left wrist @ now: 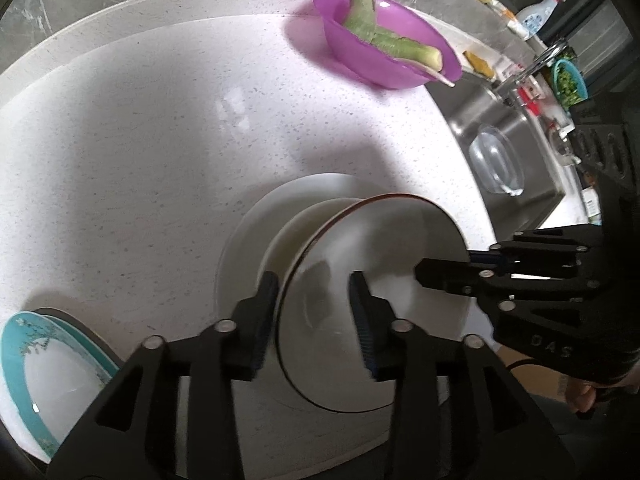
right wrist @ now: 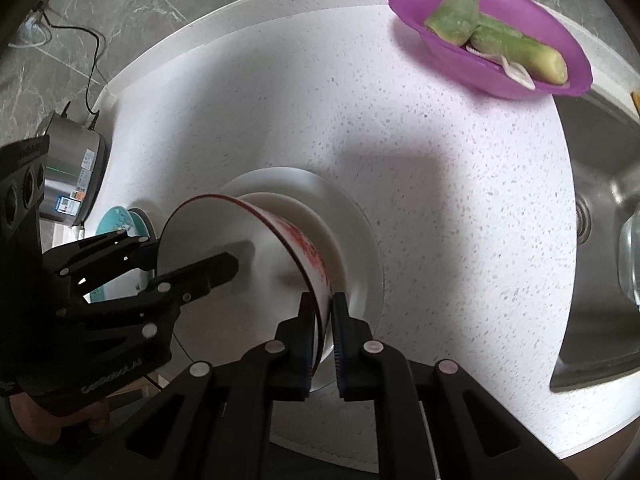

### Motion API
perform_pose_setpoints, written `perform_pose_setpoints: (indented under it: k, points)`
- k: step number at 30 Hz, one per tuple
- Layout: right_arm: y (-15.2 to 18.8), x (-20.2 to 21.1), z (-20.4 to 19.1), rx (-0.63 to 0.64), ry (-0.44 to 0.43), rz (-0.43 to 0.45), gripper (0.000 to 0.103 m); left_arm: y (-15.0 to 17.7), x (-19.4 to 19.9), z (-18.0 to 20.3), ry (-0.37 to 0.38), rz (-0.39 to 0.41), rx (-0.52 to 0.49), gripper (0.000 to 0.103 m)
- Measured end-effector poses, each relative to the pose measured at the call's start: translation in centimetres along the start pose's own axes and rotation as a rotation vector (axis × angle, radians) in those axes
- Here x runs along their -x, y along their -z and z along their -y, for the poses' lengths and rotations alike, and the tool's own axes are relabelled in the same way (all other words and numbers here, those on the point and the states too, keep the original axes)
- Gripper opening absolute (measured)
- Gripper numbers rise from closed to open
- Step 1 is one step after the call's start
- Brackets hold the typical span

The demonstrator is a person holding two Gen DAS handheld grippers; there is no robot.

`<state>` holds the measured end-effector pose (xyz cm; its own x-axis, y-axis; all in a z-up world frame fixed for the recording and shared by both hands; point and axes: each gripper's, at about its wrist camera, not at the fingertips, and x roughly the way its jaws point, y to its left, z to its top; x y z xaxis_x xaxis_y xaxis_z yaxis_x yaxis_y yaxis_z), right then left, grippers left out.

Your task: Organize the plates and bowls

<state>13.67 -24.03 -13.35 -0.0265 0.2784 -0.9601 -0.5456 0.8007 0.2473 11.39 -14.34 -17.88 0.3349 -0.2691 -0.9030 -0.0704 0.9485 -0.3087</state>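
A white bowl with a red rim (left wrist: 340, 248) (right wrist: 224, 232) and a red pattern outside sits tilted in a plain white bowl (left wrist: 288, 232) (right wrist: 304, 216), which stands on a white plate (left wrist: 248, 232) (right wrist: 360, 248). My left gripper (left wrist: 314, 312) (right wrist: 196, 260) is open and straddles the red-rimmed bowl's left rim, one finger inside and one outside, pads not pressing. On the opposite rim, my right gripper (right wrist: 324, 320) (left wrist: 444, 266) is shut on the bowl's wall. A teal-edged plate (left wrist: 40, 360) (right wrist: 120, 220) lies to the left of the stack.
A purple bowl (left wrist: 384, 40) (right wrist: 492, 40) with green vegetable pieces stands at the back of the speckled white counter (left wrist: 160, 140). The steel sink (left wrist: 500, 200) (right wrist: 600, 240) on the right holds a clear glass dish (left wrist: 496, 160). A steel appliance (right wrist: 72, 176) stands far left.
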Motion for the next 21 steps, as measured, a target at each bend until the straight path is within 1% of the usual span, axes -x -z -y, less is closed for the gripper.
perform_pose_setpoints:
  k: [5,6,7,8,9,11,16,17,18,20,21]
  points:
    - [-0.1,-0.3,-0.3,0.027,0.023,-0.006,0.007,-0.3,0.4,0.2,0.038,0.04,0.003,0.055]
    - [-0.1,-0.4,-0.4,0.032,0.029,-0.009,0.007,-0.4,0.7,0.1,0.04,0.059,0.011,0.063]
    - [-0.2,-0.4,-0.5,0.031,0.027,-0.008,0.011,-0.5,1.3,-0.2,0.037,0.085,0.018,0.066]
    - [-0.2,-0.5,-0.5,0.033,0.034,-0.011,0.011,-0.6,1.7,-0.3,0.044,0.109,0.026,0.069]
    - [-0.3,-0.4,-0.4,0.031,0.034,-0.011,0.011,-0.8,2.3,-0.6,0.051,0.138,0.038,0.069]
    - [-0.2,-0.4,-0.2,0.024,0.033,-0.011,0.011,-1.1,2.8,-0.9,0.054,0.158,0.046,0.069]
    - [-0.5,-0.4,0.0,0.012,0.035,-0.015,0.011,-1.0,2.6,-1.6,0.044,0.155,0.076,0.069]
    - [-0.5,-0.4,-0.2,0.008,0.035,-0.015,0.012,-1.0,2.5,-1.7,0.041,0.154,0.082,0.069]
    - [-0.6,-0.4,-0.2,0.006,0.031,-0.016,0.015,-1.0,2.6,-1.9,0.041,0.157,0.09,0.069]
    - [-0.7,-0.3,-0.2,0.0,0.005,-0.017,0.034,-0.8,2.7,-2.3,0.039,0.167,0.101,0.069]
    - [-0.7,-0.2,-0.4,0.005,0.0,-0.014,0.037,-0.8,2.7,-2.5,0.039,0.171,0.105,0.069]
